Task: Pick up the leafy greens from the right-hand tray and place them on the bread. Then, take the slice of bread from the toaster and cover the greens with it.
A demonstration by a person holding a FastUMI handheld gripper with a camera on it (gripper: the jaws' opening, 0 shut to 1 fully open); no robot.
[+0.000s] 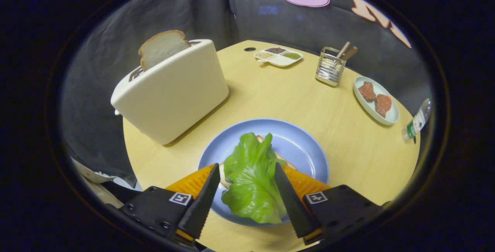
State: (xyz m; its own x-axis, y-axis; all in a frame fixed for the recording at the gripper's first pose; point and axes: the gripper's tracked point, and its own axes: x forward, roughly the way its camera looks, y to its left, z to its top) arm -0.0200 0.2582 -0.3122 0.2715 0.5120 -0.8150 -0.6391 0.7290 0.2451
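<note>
Claw point(247, 194) of yours stands released, fingers either side of the leafy greens point(249, 174), which lie over the bread point(284, 161) on the blue plate point(305, 147) at the desk's point(348, 143) near edge; toaster point(172, 91) holds a slice point(162, 47) beyond.

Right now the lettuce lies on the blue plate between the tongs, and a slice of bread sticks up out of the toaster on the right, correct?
Not quite: in the gripper view the toaster with its bread slice stands left of the blue plate. The lettuce does lie there, between the open tongs.
</note>
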